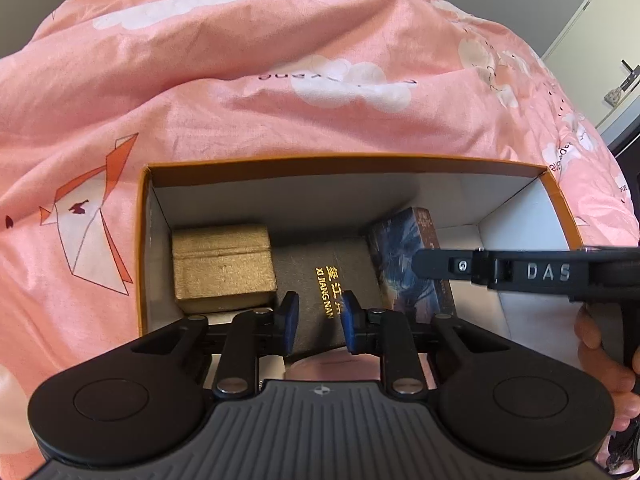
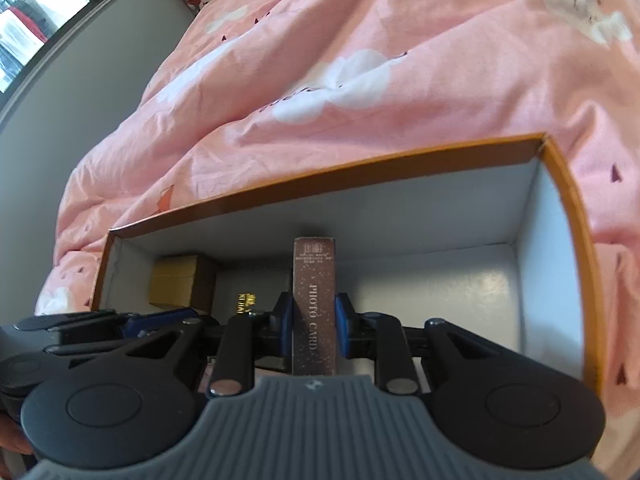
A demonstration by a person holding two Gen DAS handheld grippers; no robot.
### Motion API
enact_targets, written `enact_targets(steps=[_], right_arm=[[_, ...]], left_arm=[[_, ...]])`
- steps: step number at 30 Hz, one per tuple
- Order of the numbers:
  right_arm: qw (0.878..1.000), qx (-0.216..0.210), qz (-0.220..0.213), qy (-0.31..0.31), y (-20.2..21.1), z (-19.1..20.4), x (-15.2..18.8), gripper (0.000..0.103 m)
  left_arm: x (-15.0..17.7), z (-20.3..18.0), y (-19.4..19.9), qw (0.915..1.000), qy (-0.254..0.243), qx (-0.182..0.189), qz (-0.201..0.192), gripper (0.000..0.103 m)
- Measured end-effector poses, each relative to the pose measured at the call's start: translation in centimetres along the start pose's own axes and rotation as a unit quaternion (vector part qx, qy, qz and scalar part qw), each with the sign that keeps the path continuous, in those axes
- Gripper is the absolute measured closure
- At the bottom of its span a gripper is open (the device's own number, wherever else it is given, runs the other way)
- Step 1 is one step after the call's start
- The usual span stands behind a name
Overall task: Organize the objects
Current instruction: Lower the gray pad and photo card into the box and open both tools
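Matt cardboard box point(image 1: 344, 160), rumpled cotton quilt point(image 1: 240, 80)

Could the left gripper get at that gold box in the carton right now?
Probably yes. The left gripper holds nothing and hangs over the dark book, right beside the gold box. The box's top lies uncovered, and the right gripper, holding the photo card box, sits on the far side.

Orange box point(image 1: 344, 162) on pink duvet point(image 1: 240, 92)

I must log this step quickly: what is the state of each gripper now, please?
Left gripper: open, holding nothing, above the black box.
Right gripper: shut on the photo card box.
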State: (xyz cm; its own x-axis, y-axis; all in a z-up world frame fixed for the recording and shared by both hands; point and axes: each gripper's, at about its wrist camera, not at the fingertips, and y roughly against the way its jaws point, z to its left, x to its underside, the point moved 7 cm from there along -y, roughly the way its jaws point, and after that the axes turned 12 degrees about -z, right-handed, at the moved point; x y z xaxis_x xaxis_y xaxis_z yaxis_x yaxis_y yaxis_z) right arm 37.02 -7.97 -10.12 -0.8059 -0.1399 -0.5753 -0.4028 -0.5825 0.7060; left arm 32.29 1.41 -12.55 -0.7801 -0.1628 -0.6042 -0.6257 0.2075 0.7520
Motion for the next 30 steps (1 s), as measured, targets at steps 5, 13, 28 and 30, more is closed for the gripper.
enact_targets(steps=[5,13,28,30], right_arm=[[0.999,-0.003,0.013,-0.036,-0.5,-1.3,-0.2,0.079],[0.997,0.063,0.023,0.036,-0.6,-1.8,0.0,0.072],[0.996,0.059,0.057,0.032,-1.4,-2.0,1.4,0.087],[0.996,0.057,0.053,0.033,-1.5,-1.8,1.4,0.087]], left_arm=[[0.0,-0.1,-0.5,1.0000,-0.001,0.000,0.002,0.080],[0.1,-0.2,-0.7,1.0000,0.003,0.001,0.005,0.080],[0.0,-0.1,-0.8,1.0000,0.005,0.004,0.003,0.082],[0.0,-0.2,-0.9,1.0000,0.005,0.004,0.004,0.082]])
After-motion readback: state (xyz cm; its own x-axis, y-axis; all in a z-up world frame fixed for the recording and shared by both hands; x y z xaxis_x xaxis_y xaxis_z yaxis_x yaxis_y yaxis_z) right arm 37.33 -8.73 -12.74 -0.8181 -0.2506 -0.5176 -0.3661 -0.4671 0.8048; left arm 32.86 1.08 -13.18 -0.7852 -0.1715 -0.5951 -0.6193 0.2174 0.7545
